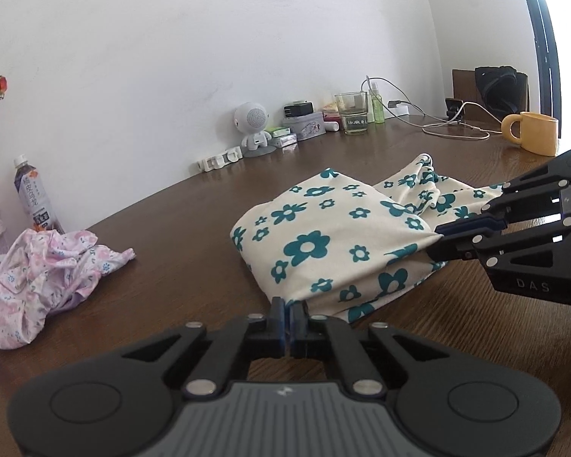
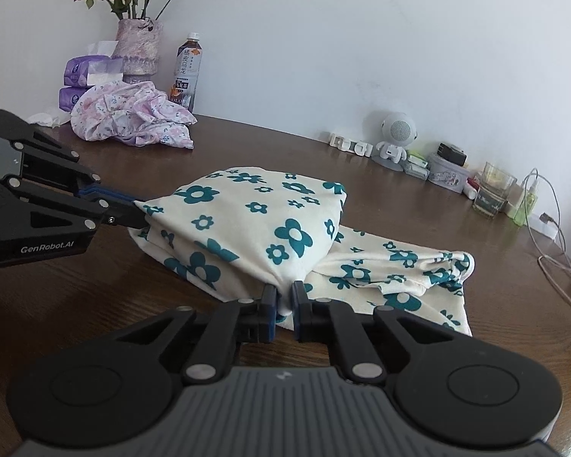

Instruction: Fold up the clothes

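Brown wooden surface [image 1: 163, 228] carries the flowered cloth [image 1: 323, 236], half folded, its long axis running between two pinched corners: left claw [image 1: 288, 314] clamps the near left corner, right claw [image 2: 284, 297] the other, so both sit equally near

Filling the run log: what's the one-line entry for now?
step: fold | left tool: shut on cloth | right tool: shut on cloth | cloth: part folded on table
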Action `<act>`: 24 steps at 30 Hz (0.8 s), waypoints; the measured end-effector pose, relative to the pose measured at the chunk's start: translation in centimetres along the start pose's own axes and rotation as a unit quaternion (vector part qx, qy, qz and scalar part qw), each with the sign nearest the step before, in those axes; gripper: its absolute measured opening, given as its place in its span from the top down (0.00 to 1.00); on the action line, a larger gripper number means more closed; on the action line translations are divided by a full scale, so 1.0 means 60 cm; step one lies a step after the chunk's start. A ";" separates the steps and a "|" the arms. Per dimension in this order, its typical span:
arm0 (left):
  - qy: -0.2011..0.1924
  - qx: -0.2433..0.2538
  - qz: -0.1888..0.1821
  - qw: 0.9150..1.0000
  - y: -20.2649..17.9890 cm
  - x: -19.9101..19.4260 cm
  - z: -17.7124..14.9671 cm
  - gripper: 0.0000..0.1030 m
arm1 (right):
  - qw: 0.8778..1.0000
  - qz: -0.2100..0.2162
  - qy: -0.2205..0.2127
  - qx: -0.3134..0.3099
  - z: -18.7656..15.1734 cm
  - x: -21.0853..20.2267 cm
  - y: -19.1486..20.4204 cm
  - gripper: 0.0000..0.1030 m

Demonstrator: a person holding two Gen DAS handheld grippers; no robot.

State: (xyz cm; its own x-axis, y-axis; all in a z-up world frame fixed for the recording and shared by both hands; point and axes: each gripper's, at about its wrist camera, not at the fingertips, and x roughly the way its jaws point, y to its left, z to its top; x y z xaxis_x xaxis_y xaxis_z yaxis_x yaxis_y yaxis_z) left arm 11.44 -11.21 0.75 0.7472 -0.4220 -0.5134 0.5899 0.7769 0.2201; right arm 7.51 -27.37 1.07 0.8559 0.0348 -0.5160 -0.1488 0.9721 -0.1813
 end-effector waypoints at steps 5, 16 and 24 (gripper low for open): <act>-0.009 -0.002 -0.019 1.000 -0.003 -0.018 -0.006 0.91 | 1.000 0.016 -0.003 0.010 -0.003 -0.008 -0.003 0.90; -0.006 -0.151 -0.048 0.987 0.048 -0.001 0.020 0.49 | 0.981 0.080 -0.029 0.177 0.021 -0.006 -0.078 0.61; 0.016 -0.243 -0.101 0.965 0.075 0.019 0.008 0.81 | 0.968 0.100 0.017 0.229 0.008 0.042 -0.086 0.78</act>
State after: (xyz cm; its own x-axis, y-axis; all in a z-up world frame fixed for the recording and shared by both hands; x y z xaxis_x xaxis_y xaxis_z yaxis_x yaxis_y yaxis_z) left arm 15.11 -8.44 1.54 0.6184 -0.5785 -0.5319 0.5029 0.8114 -0.2979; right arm 10.69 -32.19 1.11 0.8145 0.2320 -0.5318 -0.0674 0.9482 0.3105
